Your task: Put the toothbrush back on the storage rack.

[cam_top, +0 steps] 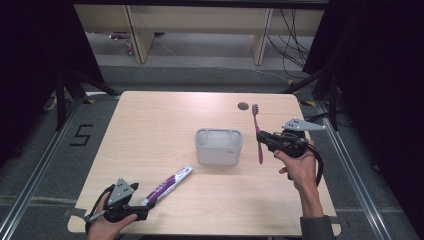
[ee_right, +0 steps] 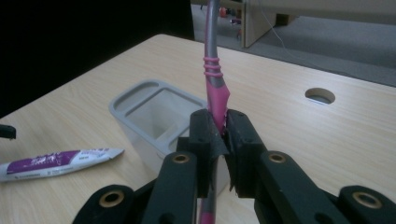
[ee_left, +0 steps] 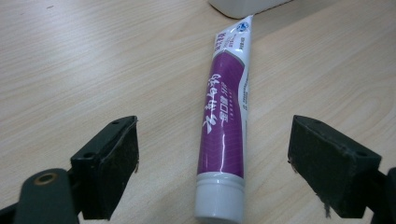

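A pink and grey toothbrush [cam_top: 258, 134] is held upright-ish in my right gripper [cam_top: 265, 138], just right of a grey holder box [cam_top: 218, 146] at the table's middle. In the right gripper view the black pads are shut on the toothbrush [ee_right: 216, 88] handle, with the holder box [ee_right: 150, 112] behind and to the left. A purple and white toothpaste tube [cam_top: 167, 185] lies flat at the near left. My left gripper [cam_top: 145, 210] stands open at its cap end. In the left gripper view the toothpaste tube [ee_left: 224, 121] lies between the wide-apart jaws, untouched.
The wooden table [cam_top: 150, 125] has a round cable hole [cam_top: 243, 105] near its far edge. The holder box's corner [ee_left: 243, 5] shows at the top of the left gripper view. Dark floor and black stands surround the table.
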The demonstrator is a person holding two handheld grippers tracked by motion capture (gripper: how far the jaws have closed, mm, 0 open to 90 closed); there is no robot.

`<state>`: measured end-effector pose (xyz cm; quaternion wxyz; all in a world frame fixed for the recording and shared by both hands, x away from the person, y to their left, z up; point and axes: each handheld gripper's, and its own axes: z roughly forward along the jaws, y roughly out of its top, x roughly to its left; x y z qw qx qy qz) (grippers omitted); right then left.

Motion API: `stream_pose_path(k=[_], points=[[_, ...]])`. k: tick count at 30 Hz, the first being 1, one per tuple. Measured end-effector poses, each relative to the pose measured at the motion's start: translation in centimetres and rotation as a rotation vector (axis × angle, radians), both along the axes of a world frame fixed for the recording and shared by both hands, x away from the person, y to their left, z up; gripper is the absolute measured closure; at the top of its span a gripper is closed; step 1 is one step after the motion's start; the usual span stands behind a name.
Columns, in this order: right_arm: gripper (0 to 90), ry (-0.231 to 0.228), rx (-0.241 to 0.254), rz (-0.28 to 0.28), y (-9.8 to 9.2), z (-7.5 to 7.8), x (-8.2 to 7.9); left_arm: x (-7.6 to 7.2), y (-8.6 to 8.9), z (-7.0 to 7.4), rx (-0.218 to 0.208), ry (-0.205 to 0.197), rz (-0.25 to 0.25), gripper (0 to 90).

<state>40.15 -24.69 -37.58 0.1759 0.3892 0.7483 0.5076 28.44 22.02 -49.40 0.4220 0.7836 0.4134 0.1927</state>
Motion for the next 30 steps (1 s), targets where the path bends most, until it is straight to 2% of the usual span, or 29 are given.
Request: stream_pose_path(k=[2,3,4,5,6,8,9,16,17,24,30], points=[[81.5,0.009,0.007,0.01,0.1,0.0,0.1,0.0,0.0,0.0,0.0,0.0,-0.001,15.9],[81.5,0.016,0.027,0.002,0.5,0.4,0.1,0.0,0.0,0.0,-0.003,0.0,-0.001,15.9],[81.5,-0.001,0.024,0.002,0.6,0.5,0.2,0.0,0.0,0.0,0.0,0.0,0.0,15.9],[81.5,-0.036,0.015,0.003,0.6,0.7,0.3,0.0,0.0,0.0,-0.001,0.001,-0.001,15.9],[81.5,-0.023,0.034,0.013,0.9,0.8,0.4,0.0,0.0,0.0,0.001,0.001,-0.004,15.9],[81.5,-0.035,0.054,0.014,1.3,1.0,0.6,0.0,0.0,0.0,-0.001,0.001,-0.005,15.9],[81.5,-0.053,0.053,0.016,1.4,1.0,0.8,0.0,0.0,0.0,0.0,0.0,-0.002,15.9],[81.5,-0.054,0.063,0.013,2.6,1.2,1.5,0.0,0.0,0.0,-0.001,0.001,-0.005,15.9],[81.5,-0.073,0.059,0.006,2.8,1.3,1.8,0.0,-0.1,0.0,-0.002,0.001,-0.005,15.9],[81.5,-0.067,0.085,-0.011,3.5,1.3,2.6,0.0,0.0,0.0,-0.007,0.0,-0.001,15.9],[81.5,-0.08,0.084,-0.01,3.9,1.3,3.3,0.0,-0.1,0.0,-0.006,-0.001,-0.004,15.9]])
